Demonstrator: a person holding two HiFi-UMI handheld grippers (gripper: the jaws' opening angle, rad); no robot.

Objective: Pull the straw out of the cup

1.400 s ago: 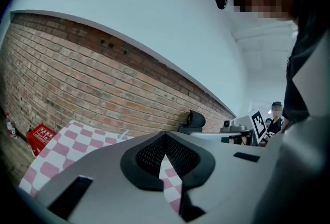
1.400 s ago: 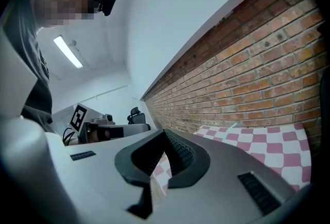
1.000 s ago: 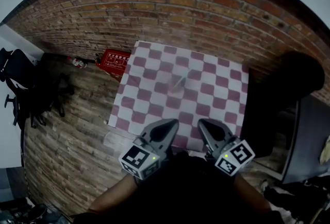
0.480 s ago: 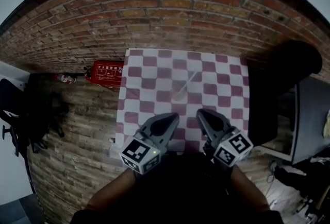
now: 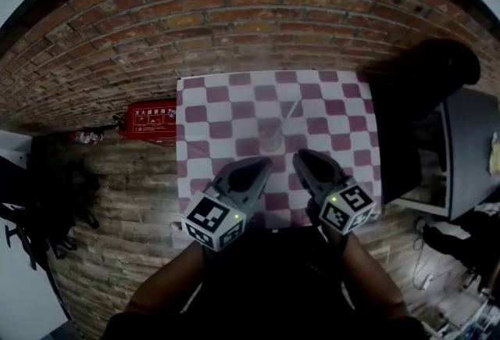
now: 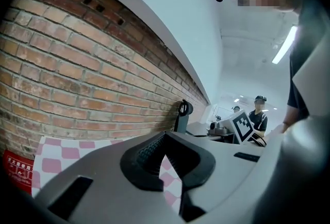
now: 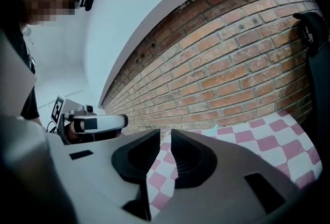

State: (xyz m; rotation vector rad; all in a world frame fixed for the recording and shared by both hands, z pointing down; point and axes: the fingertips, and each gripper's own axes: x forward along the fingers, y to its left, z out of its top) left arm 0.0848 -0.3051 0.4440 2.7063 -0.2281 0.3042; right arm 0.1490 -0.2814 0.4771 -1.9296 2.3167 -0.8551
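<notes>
A clear cup (image 5: pixel 270 137) stands on the pink-and-white checkered table (image 5: pixel 219 108), and a pale straw (image 5: pixel 291 109) leans out of it toward the upper right. Both grippers hover over the table's near edge, short of the cup. My left gripper (image 5: pixel 264 165) (image 6: pixel 165 134) has its fingertips touching and nothing between them. My right gripper (image 5: pixel 301 157) (image 7: pixel 166 134) is opening: a narrow gap shows between its jaws, with only checkered cloth seen through it. The cup is hidden in both gripper views.
A brick wall (image 5: pixel 258 18) rises just behind the table. On the plank floor to the left lies a red box (image 5: pixel 152 119). A dark chair (image 5: pixel 422 76) and a dark desk (image 5: pixel 469 151) crowd the table's right side.
Both grippers have moved forward over the table's near edge, toward the cup. The table and cup now sit closer and more centred in the head view.
</notes>
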